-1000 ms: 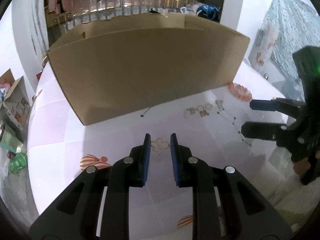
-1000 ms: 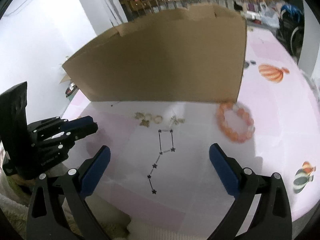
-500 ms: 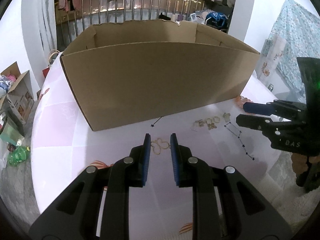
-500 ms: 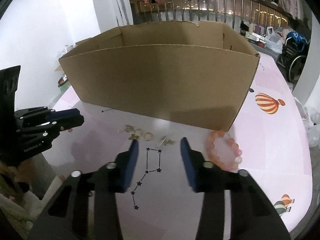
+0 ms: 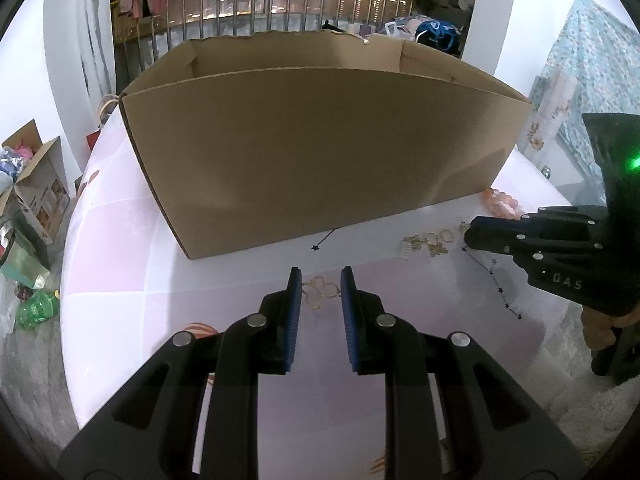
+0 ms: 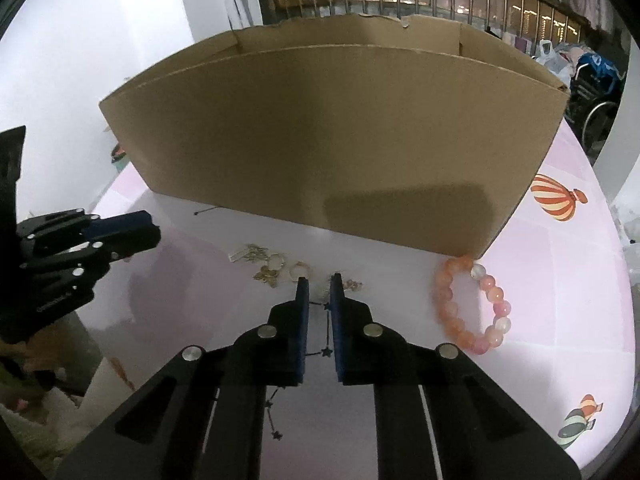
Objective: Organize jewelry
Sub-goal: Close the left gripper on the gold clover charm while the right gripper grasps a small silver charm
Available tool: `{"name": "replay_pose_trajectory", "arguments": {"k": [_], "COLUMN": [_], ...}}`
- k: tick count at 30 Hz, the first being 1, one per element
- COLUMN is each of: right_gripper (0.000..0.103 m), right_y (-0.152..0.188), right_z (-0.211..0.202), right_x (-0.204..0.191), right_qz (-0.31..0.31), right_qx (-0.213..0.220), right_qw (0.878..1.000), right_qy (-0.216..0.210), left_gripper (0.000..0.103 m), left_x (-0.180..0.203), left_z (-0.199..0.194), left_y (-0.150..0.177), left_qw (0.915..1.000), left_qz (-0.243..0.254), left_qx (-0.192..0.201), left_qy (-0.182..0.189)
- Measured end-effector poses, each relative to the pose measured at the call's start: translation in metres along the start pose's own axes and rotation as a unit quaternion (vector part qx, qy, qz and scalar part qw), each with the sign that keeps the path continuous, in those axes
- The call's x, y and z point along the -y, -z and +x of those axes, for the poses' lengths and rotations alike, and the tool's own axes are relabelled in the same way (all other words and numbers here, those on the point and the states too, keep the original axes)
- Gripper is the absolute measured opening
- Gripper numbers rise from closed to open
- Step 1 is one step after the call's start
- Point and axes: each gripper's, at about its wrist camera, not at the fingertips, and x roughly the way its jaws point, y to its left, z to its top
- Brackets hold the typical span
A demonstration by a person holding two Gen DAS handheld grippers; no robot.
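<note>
Two grippers worked before the cardboard box [image 6: 332,140] on the pink table [image 6: 560,264]. Farthest left, the left gripper [image 5: 320,280] hovered with its jaws narrowly parted and nothing pinched; a gold chain [image 5: 320,294] lay on the table between and just beyond its tips. Next along sat a small cluster of gold rings and charms [image 6: 272,266], near the box wall. The right gripper [image 6: 319,286] was closing its jaws astride the dark star necklace [image 6: 326,350], though contact could not be made out. That necklace ran lengthwise from the tips back toward the camera, roughly in line with the fingers, so the right hand was plainly nearer it. Farthest right, the orange bead bracelet [image 6: 470,304] lay beside the box corner.
</note>
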Motion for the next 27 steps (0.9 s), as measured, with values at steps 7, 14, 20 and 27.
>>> {"name": "replay_pose_trajectory", "arguments": {"k": [7,14,20,27], "right_gripper": [0.010,0.011,0.006,0.001], "right_y": [0.000,-0.002,-0.002,0.002], "right_z": [0.005,0.006,0.007,0.004], "right_x": [-0.002,-0.003,-0.008,-0.019], "right_qz": [-0.010,-0.005,-0.018,-0.040], "right_qx": [0.000,-0.001,0.003,0.009], "right_qw": [1.000,1.000,0.999,0.998], "right_qy": [0.025,0.031,0.036,0.043], "left_gripper": [0.018,0.018,0.018,0.018], "left_x": [0.002,0.002,0.002,0.004], "left_z": [0.005,0.008,0.011,0.011], "left_y": [0.000,-0.001,0.000,0.000], "left_qw": [1.0000,1.0000,0.9999,0.9999], "left_qz": [-0.004,-0.008,-0.011,-0.011], "left_qx": [-0.004,-0.006,-0.008,-0.006], "left_qy": [-0.002,-0.002,-0.004,-0.006]}}
